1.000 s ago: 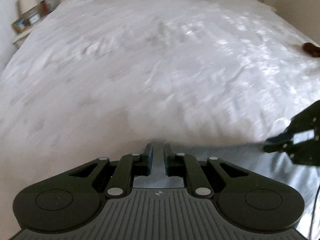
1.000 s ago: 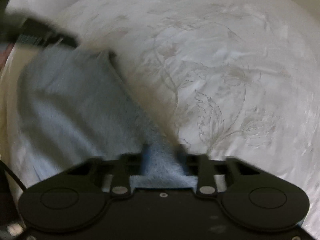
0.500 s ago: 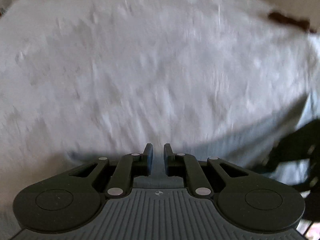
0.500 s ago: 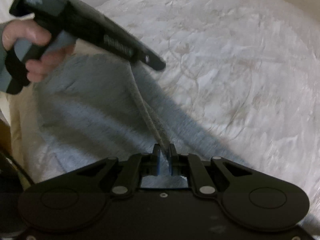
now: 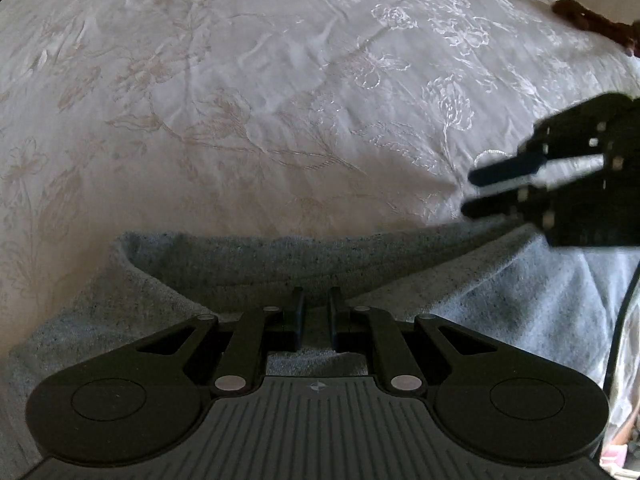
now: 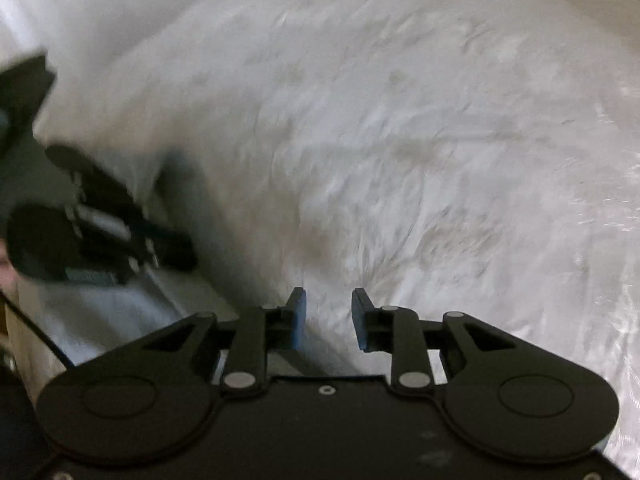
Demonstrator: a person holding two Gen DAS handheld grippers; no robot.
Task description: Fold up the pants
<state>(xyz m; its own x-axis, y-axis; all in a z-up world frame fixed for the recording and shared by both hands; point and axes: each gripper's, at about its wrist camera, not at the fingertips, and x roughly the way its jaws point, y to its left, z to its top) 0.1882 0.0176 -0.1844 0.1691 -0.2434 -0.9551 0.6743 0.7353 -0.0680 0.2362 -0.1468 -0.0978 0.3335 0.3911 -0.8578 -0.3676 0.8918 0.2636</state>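
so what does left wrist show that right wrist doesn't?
Only left wrist: a dark brown thing at the far right edge of the bedspread, and the left tongs pinching a fold of the grey pants. Only right wrist: the right tongs from behind, opening, nothing between the pads. Both: the white bedspread, the pants, and each other's tongs.

Pants [image 5: 248,268] on bedspread [image 5: 280,100], right gripper [image 5: 466,194] over pants' far-right edge.
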